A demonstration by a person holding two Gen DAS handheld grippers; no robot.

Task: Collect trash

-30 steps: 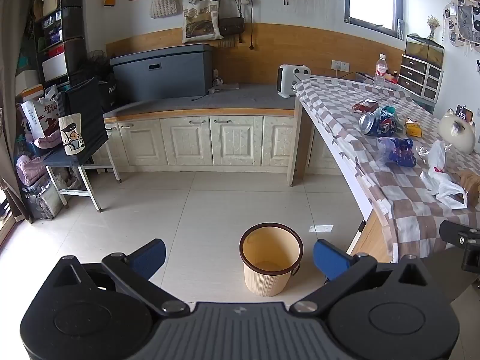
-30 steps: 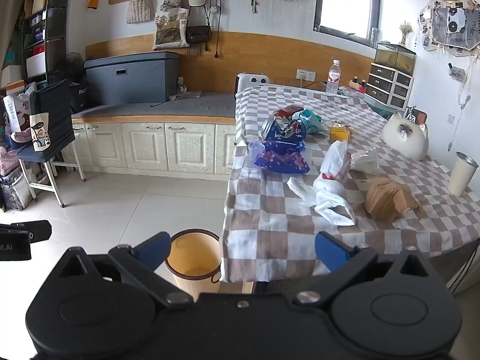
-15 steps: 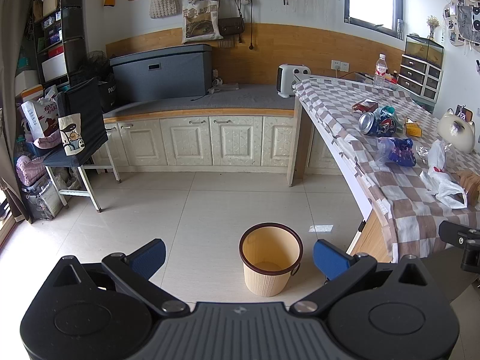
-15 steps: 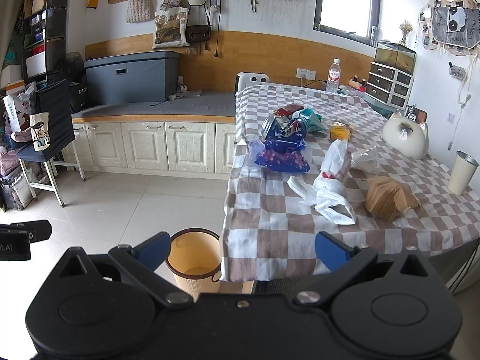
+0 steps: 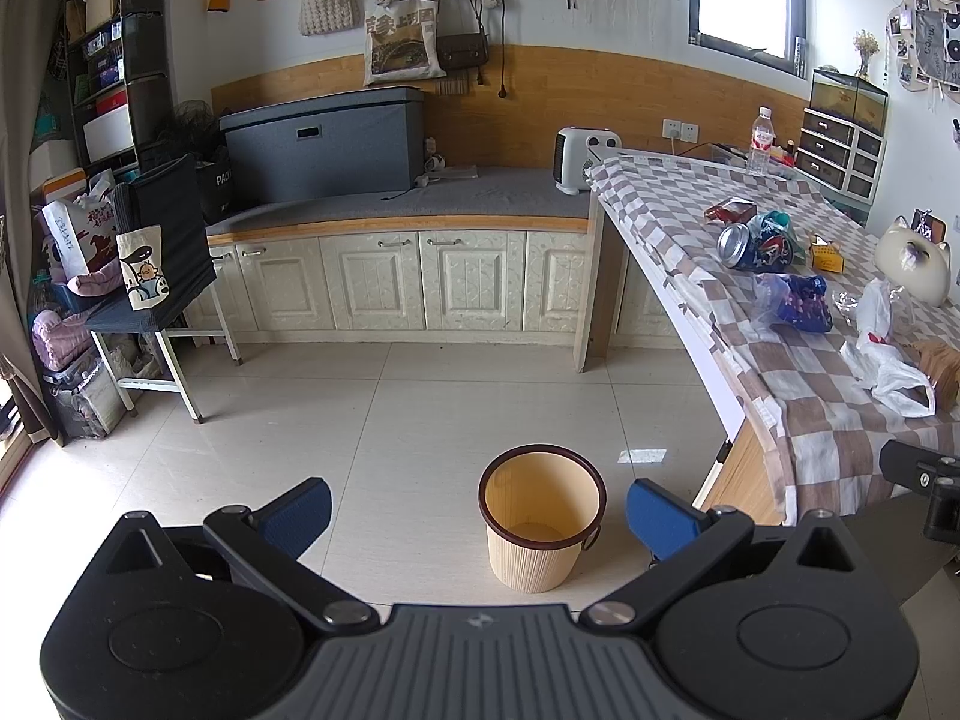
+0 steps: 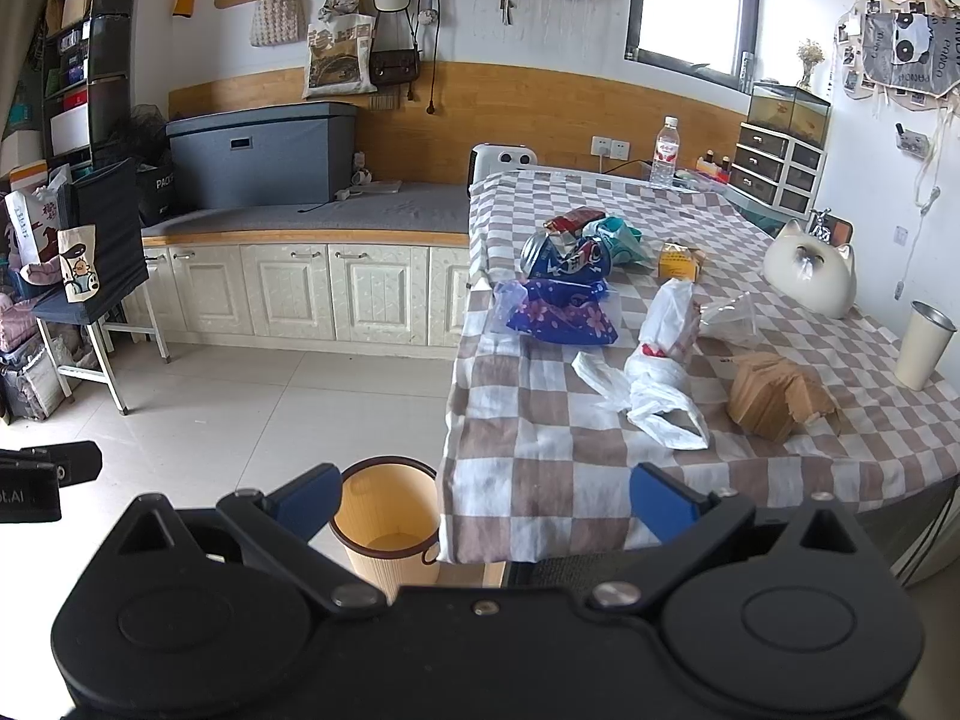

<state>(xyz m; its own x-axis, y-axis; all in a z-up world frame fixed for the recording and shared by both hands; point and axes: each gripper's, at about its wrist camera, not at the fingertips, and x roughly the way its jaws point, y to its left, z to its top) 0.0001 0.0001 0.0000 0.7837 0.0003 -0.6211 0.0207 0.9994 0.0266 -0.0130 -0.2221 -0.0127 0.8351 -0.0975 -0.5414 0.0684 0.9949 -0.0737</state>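
**A:** Where did things stand when you paused?

**B:** Your left gripper [image 5: 478,507] hung over the floor with its jaws spread wide and nothing between them, and the ribbed beige bin [image 5: 539,525] sat right in the gap, on the tiles just beside the near left corner of the tabletop [image 6: 528,480]. Your right gripper [image 6: 483,501] was released too, empty, pointed at the checked cloth.

**A:** And the trash?

**B:** All of it lay on the cloth, none in the bin as far as I could see. Nearest you was a crumpled white plastic bag [image 6: 651,393], thin and floppy, with a creased brown paper bag [image 6: 777,402] just right of it. Farther off sat a glossy blue flowered wrapper [image 6: 561,318], a dented can [image 6: 561,258] on its side, a clear crushed cup [image 6: 729,315] and a small yellow carton [image 6: 678,261].

**A:** How should you have gone about the first pick?

**B:** I judged the white bag the easy start. You wanted to pinch a bunched fold, not a flat sheet, since film that thin slips and drags the cloth along. The can was round and smooth, so you'd close across its body. The cat-shaped white jar [image 6: 810,276] and pale tumbler [image 6: 924,345] looked like keepers, so you'd steer clear of them.
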